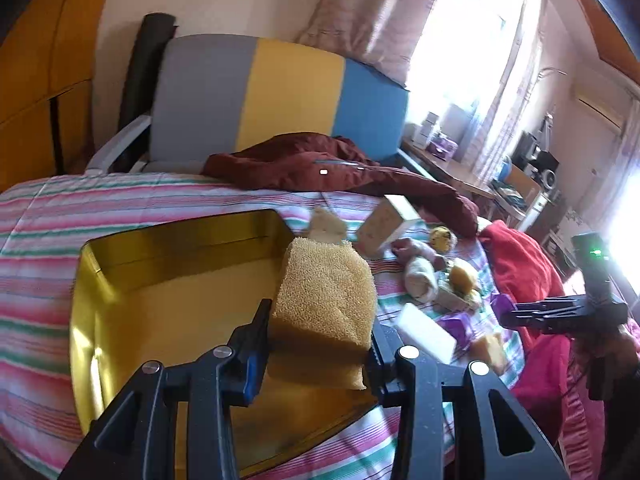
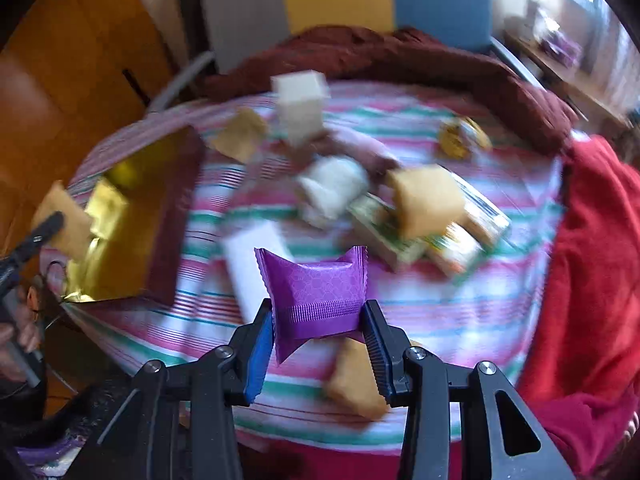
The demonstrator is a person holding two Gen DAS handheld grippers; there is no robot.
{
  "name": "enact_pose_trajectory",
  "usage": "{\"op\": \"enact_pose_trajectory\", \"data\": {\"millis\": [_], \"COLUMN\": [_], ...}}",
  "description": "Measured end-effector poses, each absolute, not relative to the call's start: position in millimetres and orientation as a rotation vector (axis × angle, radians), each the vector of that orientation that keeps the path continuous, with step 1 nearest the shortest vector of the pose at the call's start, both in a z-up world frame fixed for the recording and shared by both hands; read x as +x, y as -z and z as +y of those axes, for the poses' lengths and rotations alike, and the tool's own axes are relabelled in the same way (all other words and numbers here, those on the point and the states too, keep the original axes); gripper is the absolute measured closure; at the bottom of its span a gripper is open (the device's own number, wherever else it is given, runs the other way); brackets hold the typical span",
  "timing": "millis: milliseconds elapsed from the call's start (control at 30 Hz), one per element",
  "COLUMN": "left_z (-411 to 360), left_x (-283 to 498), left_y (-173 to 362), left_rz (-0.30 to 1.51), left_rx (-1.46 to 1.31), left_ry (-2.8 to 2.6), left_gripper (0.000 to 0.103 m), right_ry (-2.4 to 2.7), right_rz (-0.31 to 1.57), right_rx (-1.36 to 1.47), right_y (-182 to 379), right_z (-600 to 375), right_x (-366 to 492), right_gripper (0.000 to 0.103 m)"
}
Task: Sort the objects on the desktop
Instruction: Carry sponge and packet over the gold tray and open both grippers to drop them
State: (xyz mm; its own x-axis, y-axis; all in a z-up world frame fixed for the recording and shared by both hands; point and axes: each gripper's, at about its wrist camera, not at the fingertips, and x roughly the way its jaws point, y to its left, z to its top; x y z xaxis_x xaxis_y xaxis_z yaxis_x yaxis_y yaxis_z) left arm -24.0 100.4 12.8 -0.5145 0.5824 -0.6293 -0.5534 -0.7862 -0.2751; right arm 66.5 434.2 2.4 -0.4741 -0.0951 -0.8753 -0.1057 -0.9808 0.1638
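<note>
- Two tools were at work over a bed spread with a pink, green and white striped cover (image 2: 460, 300): the left tool (image 1: 318, 334) and the right tool (image 2: 318, 322).
- The left tool's jaws were narrowed onto a yellow sponge (image 1: 324, 300), gripping it at both sides; the sponge hung above the right-hand edge of one gold-lined box (image 1: 168, 304) that lay open on the cover.
- The right tool was closed on a purple packet (image 2: 316, 292), pinched across its ribbed seam and held clear of the bedding.
- In the right wrist view, four yellow sponges could be counted: the one in the left tool at far left, one beyond the box (image 2: 240, 134), one on top of the cartons (image 2: 426, 198) and one just under the right tool (image 2: 354, 382).
- One white block (image 2: 256, 264) lay flat between the box and the packet; one pale upright carton (image 2: 300, 106) stood further back.
- One pale rolled cloth item (image 2: 332, 190) lay mid-bed, touching a pinkish item too blurred to identify.
- Two green-printed cartons (image 2: 404, 236), as far as the blur allowed, lay side by side at the right, with one small yellow round item (image 2: 460, 138) apart behind them.
- A dark red garment (image 1: 320, 168) and a bright red cloth (image 2: 592, 260) crowded the far and right edges of the bed; a grey, yellow and blue cushion (image 1: 276, 96) stood behind.
</note>
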Motion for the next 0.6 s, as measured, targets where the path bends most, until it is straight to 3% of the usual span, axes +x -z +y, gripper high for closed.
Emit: {"op": "enact_pose_trajectory", "data": {"millis": [300,600], "left_z": [45,14], "left_x": [-50,-98], "left_y": [7,19], "left_rz": [-0.106,-0.161], "left_rx": [-1.082,-1.172], "left_ry": [-2.425,-2.532], "left_gripper": [0.062,0.062], "right_ry": [-3.012,-3.050], "right_rz": [0.215,0.093], "right_rx": [-1.647,-1.836], "right_y": [-13,13], "right_z": [308,215], "right_x": [3,-68], "right_gripper": [0.059,0.059]}}
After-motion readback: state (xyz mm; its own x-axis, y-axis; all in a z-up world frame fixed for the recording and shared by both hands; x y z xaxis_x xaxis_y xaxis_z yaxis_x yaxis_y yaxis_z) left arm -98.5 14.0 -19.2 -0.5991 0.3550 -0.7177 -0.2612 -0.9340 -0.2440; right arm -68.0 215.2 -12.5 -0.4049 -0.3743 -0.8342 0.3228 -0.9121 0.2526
